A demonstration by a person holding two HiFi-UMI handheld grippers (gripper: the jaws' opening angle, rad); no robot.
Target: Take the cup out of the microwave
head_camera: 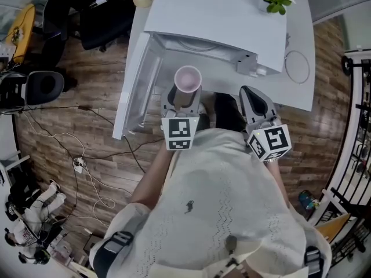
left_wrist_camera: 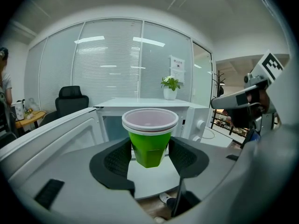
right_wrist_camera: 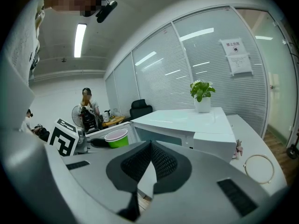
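Head view: white table (head_camera: pixel 302 10) on a wood-plank floor (head_camera: pixel 75 126), w/ loose cables (head_camera: pixel 79 165) across the floor and a dark office chair (head_camera: pixel 98 16) top left. White microwave (head_camera: pixel 214 16) sits on the table, its door (head_camera: pixel 136 80) swung open to the left. L gripper (head_camera: pixel 186 100) is clamped on the cup (head_camera: pixel 188 79), which is upright, just in front of the microwave's mouth and outside it. R gripper (head_camera: pixel 248 92) is just beside it on the right, w/ nothing in it.

L gripper view: green cup w/ pale rim sits btwn the two pads, both pressing its sides, base hanging free. Open microwave is behind it. Glass wall w/ blinds (left_wrist_camera: pixel 107 64) and a potted plant (left_wrist_camera: pixel 170 85) are in the bkgd.

R gripper view: jaws together, empty. Cup shows off to the left, in the other gripper. A person (right_wrist_camera: pixel 88 107) is far back.
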